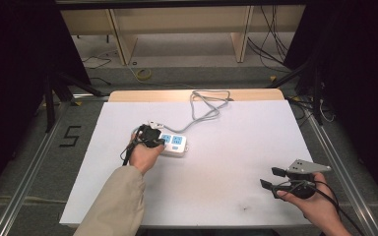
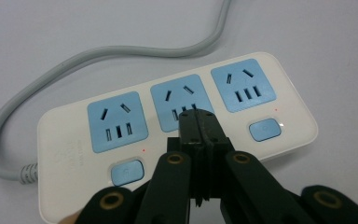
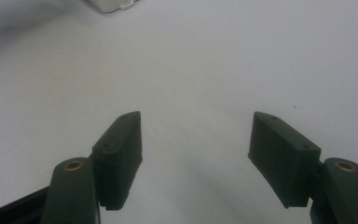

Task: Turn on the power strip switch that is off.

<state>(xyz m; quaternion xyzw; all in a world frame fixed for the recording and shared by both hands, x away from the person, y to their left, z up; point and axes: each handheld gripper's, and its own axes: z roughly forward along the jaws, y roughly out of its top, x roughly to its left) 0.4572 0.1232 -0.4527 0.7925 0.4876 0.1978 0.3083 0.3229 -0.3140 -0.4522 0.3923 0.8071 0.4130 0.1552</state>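
While the left tongs [image 2: 196, 122] sit closed, tips together over the middle socket of the white plastic three-socket power strip with blue faces [image 2: 177, 135], the work looks like pressing a switch. Strip lies on the white surface [image 1: 226, 162], left of centre. Aim squarely at a blue button [image 2: 127, 171]; press straight down. Right tongs [image 3: 196, 154] wide, empty, well right of the strip.

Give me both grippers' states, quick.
Left gripper: shut, nothing between the jaws, tips over the power strip's middle socket.
Right gripper: open, empty, above the white table.
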